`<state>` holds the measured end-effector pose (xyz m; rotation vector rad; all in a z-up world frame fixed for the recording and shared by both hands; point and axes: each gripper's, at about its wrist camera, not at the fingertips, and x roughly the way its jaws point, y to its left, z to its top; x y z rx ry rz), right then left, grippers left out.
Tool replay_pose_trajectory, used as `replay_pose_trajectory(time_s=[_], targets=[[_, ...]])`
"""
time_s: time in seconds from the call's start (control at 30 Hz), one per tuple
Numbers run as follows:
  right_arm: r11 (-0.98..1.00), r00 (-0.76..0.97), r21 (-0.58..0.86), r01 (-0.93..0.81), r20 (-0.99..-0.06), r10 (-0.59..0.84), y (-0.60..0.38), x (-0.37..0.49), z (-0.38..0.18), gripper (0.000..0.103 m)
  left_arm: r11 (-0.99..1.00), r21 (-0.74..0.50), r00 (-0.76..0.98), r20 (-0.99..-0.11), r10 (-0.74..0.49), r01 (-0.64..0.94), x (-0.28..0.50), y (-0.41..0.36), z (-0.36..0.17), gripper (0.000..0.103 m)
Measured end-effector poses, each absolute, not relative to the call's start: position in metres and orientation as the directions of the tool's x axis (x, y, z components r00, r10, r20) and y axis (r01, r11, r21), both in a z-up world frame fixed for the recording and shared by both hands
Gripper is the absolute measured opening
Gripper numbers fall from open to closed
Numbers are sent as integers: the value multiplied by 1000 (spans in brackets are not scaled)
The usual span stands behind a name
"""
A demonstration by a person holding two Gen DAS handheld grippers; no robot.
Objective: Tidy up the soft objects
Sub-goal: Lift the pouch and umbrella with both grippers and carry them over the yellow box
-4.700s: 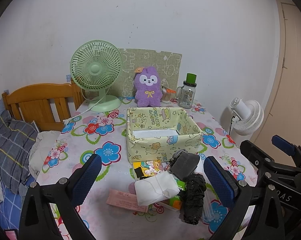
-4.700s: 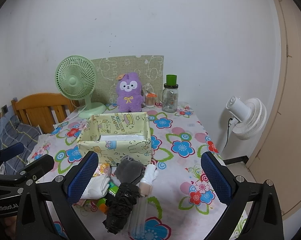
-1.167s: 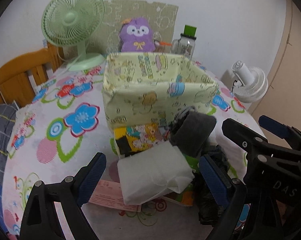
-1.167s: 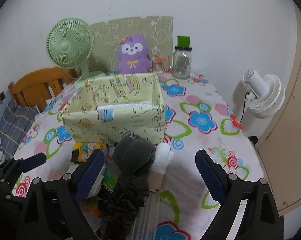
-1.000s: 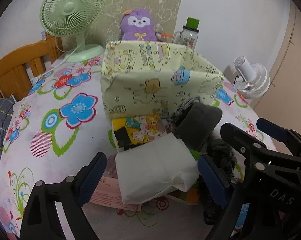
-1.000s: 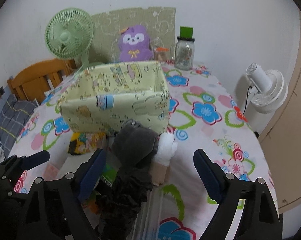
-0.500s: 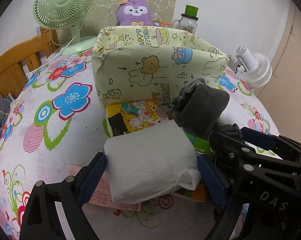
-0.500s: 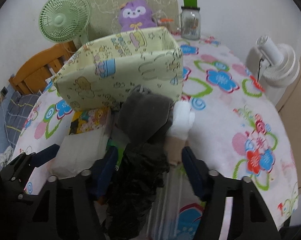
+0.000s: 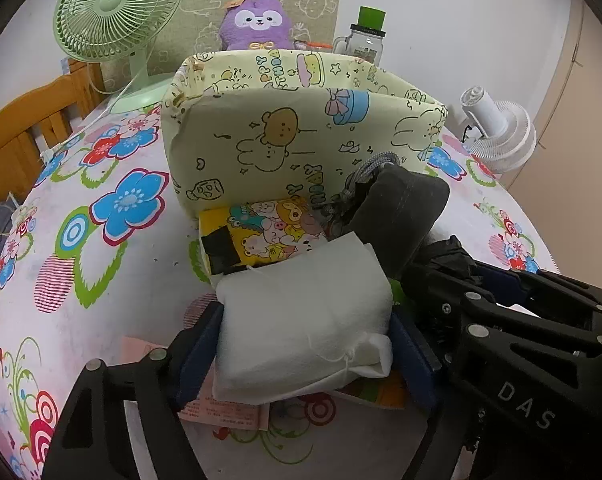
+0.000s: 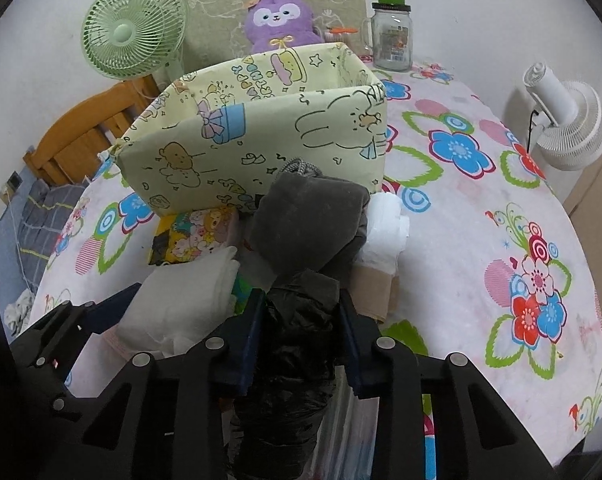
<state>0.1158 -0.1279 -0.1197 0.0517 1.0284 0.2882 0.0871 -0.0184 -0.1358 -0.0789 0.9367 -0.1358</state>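
Note:
A pile of soft things lies in front of the pale yellow cartoon-print fabric box. My left gripper has its jaws closing, and its blue pads press on both sides of the white cloth pouch. Just to the right, my right gripper is also closing, pads against a crumpled black bundle. A grey drawstring pouch leans on the box above the bundle. A yellow cartoon pack lies behind the white pouch, a white roll beside the grey one.
A green desk fan, a purple plush and a glass jar stand behind the box. A pink paper slip lies under the pile. A wooden chair is left of the table, a white fan right.
Both grippers sank closer to the pile. The left jaws narrowed onto the white pouch, and the right jaws narrowed from wide apart onto the black bundle.

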Motion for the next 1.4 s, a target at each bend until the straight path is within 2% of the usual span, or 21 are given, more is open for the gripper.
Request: replay_pose_trajectory(time_s=[0.33,1.4], targets=[[959,497,175,-224,-826,267,-127,114,-112,37,989,-125,596,-789,-151,84,85,-20,-128,76],[957,629,163,-242,-724,282,-144,100,-46,37,992,-74,702,-700,-127,107,69,-38,-63,76]])
